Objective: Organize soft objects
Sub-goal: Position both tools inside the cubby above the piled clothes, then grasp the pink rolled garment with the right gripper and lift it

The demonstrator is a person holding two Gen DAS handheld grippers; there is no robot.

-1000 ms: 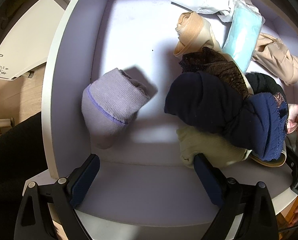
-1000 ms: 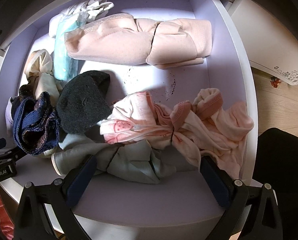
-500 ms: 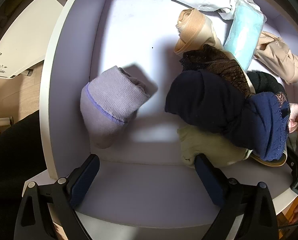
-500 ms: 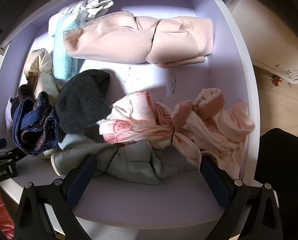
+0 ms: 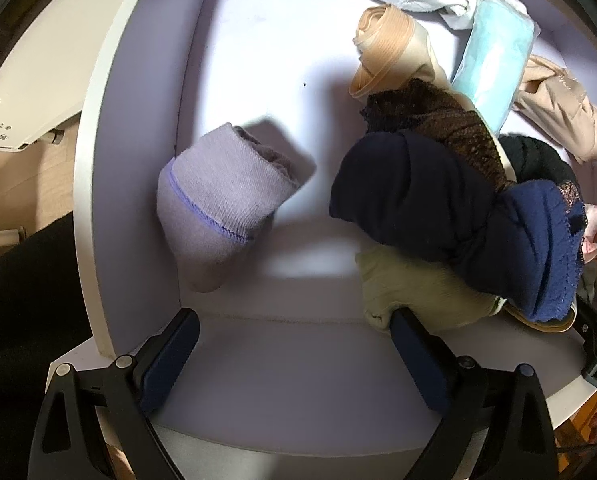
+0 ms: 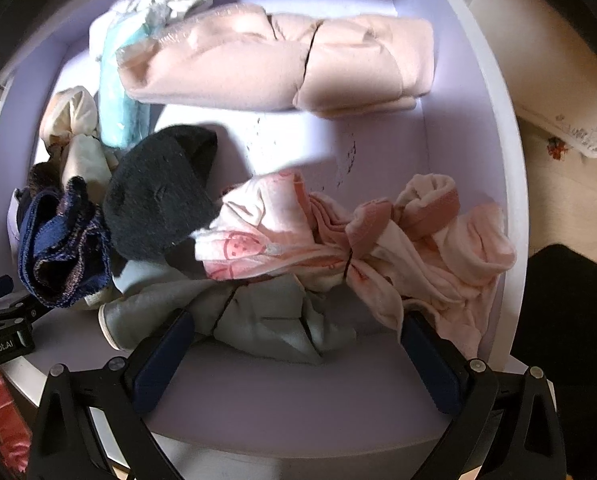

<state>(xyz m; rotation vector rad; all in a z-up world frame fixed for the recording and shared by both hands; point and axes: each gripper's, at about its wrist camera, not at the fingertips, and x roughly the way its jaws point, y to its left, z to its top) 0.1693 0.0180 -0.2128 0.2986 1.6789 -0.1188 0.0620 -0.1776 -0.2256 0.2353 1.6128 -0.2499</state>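
Both grippers are hovering at the near edge of the drawer (image 5: 98,184), jaws spread wide, holding nothing.

Left gripper (image 5: 294,344): its right finger is sitting just against the olive bundle (image 5: 414,292), which is lying under the navy roll (image 5: 410,196). The lilac sock (image 5: 218,200) is resting alone against the drawer's left wall, well apart from the pile.

Right gripper (image 6: 294,344): its jaws are straddling the grey garment (image 6: 258,312) at the drawer's front, with the pink pyjamas (image 6: 378,248) draped over it and the black sock (image 6: 158,196) leaning on both.

Risks, as I judge them:
- Closing on the grey garment is likely dragging the pink pyjamas along, since the layers are overlapping.
- Pulling the olive bundle is likely toppling the navy roll.
- Soft folds are prone to slipping or unrolling under a shallow pinch.
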